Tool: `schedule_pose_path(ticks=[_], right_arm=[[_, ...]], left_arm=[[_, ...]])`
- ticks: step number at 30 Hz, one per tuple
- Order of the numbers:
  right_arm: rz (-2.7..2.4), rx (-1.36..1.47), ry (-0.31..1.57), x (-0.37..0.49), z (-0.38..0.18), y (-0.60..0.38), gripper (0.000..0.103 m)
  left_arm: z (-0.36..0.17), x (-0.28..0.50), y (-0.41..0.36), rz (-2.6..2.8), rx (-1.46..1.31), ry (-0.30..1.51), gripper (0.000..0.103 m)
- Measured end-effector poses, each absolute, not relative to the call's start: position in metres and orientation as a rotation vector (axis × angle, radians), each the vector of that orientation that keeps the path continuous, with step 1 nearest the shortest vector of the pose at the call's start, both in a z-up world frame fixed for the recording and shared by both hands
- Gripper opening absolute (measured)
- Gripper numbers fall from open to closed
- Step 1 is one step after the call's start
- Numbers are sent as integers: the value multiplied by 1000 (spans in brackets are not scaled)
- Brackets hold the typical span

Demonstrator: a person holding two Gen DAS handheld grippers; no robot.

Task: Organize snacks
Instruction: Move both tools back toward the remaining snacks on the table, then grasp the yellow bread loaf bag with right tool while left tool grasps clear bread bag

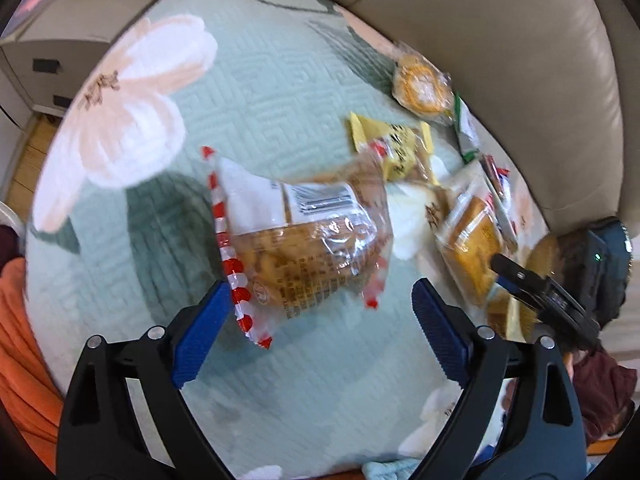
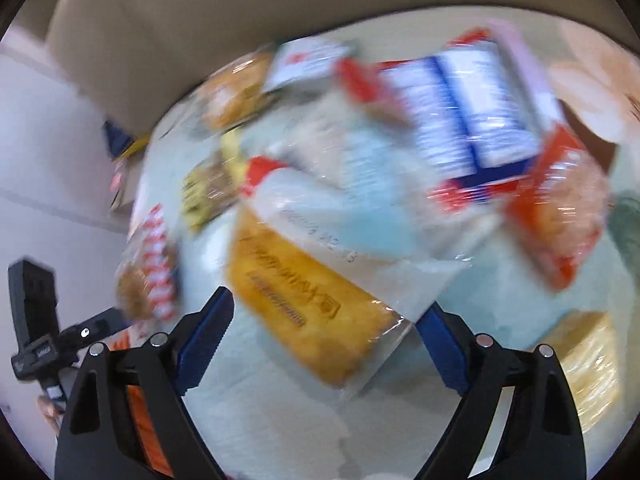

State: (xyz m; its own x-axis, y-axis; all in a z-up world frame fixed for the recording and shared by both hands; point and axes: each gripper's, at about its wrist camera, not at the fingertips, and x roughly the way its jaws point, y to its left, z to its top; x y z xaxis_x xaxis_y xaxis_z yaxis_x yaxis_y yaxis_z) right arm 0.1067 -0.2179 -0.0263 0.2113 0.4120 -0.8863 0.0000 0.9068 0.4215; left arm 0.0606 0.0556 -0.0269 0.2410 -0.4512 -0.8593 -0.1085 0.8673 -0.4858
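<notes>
Left wrist view: the left gripper point(image 1: 320, 316) has its blue-padded fingers point(image 1: 200, 340) spread wide apart, gripping nothing. A clear bread packet with a red-and-white striped edge point(image 1: 304, 240) sits just ahead of the gap, its striped seam beside the left pad; whether it touches the pad cannot be told. It lies over a pale green quilted cover with a large pink flower print point(image 1: 132, 92). Further out, to the right, are a yellow sachet point(image 1: 392, 144), a round cake in clear wrap point(image 1: 420, 88) and a rectangular golden cake in clear wrap point(image 1: 472, 244), grouped near the beige leather cushion point(image 1: 500, 60). Right wrist view: the right gripper point(image 2: 324, 320) is likewise spread open and empty. The rectangular golden cake point(image 2: 304, 304) lies between and just ahead of its fingers. Beyond it, blurred by motion, are a blue-and-white packet point(image 2: 472, 120) and a red-edged pastry packet point(image 2: 556, 208).
</notes>
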Motion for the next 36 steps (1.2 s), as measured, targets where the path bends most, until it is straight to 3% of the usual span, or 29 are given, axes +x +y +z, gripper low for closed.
schedule_pose_path(ticks=[7,12,13,20,25,28,31,36], right_arm=[[409,146,1335,76,-6,-166,89],[355,-114,1196,71,20,-160,93],[365,-133,1180,74,22,-156,95],[452,-297,1152,94,-8,-117,97],[488,-282,1247,100,-42,-116,97],[530,-288,1284,85,-48,-113,89],[513,-284,1282,76,-49,-116,90],[435,-74,1326,93,-50,-129,91]], left_arm=[[-26,41,27,-449,-543,1355,91],[0,27,21,-382,-253,1287,93],[6,30,20,-351,-181,1266,97],[3,70,15,-247,90,1168,100],[-24,83,11,-286,61,1205,100],[-33,83,17,-301,2,1202,98],[-39,80,21,-340,-21,1231,91],[-44,79,23,-335,-19,1260,94]])
